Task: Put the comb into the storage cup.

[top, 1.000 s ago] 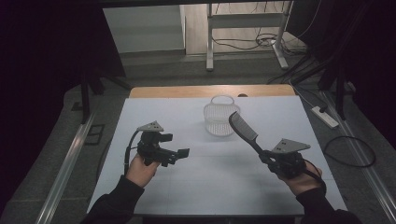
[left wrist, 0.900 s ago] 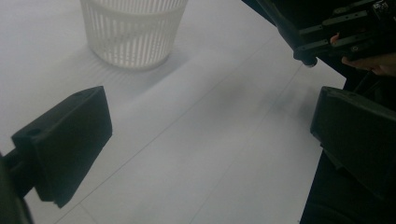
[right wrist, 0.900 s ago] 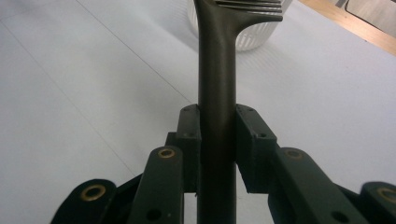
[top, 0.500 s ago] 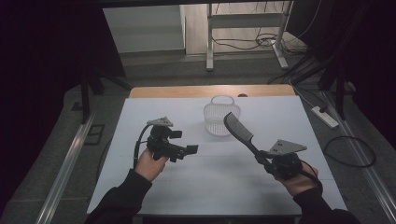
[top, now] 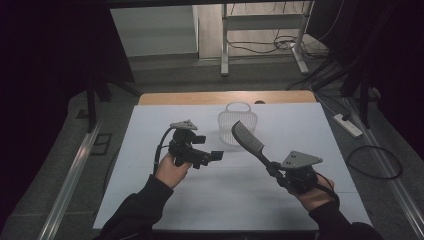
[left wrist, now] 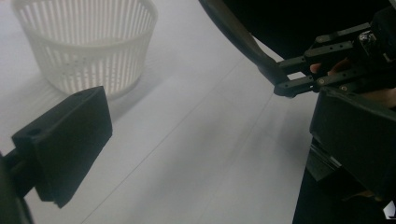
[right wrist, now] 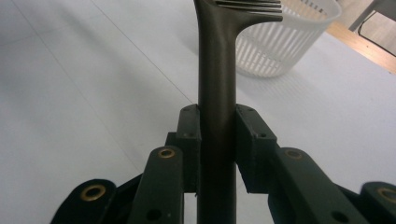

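Note:
My right gripper is shut on the handle of a dark comb, which slants up and to the left over the white table. In the right gripper view, both jaws clamp the comb at my right gripper. The comb's toothed end hangs close in front of a white slatted basket. My left gripper hovers left of the comb, open and holding nothing, pointing right. Its own view shows my left gripper with jaws wide apart, the basket ahead at left, and the comb handle at top right.
The basket stands at the middle back of the table, near a bare wooden strip along the far edge. Beyond are a metal frame and floor cables. A power strip lies on the floor to the right.
My left gripper has moved right and away from the person, toward the table's middle. My right gripper has shifted the comb slightly left, nearer the basket.

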Tool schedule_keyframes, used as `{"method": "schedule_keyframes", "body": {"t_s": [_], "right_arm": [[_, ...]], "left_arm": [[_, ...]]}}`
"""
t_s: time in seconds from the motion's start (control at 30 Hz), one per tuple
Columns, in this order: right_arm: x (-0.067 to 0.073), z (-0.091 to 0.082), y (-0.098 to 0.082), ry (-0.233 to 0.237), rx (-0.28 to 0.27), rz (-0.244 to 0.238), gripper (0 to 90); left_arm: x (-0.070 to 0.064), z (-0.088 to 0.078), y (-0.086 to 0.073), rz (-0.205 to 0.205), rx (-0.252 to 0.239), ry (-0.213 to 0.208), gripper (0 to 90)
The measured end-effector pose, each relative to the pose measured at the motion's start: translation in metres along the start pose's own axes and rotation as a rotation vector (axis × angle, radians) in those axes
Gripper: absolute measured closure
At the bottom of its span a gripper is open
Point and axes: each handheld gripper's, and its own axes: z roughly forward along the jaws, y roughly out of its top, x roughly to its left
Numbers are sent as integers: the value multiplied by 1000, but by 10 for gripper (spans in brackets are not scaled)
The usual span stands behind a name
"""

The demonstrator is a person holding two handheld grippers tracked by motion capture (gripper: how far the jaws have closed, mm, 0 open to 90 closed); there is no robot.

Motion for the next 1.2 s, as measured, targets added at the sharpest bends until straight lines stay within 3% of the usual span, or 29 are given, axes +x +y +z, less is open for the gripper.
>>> {"method": "schedule_keyframes", "body": {"t_s": [0.6,0.77,1.2], "right_arm": [[20,8,7,29,-22,-48,724],[27,10,9,33,-29,-66,723],[41,12,14,47,-57,-94,724]], "left_arm": [[0,12,-4,11,35,-37,0],[2,13,-4,-13,31,-77,0],[3,19,-4,-37,56,-115,0]]}}
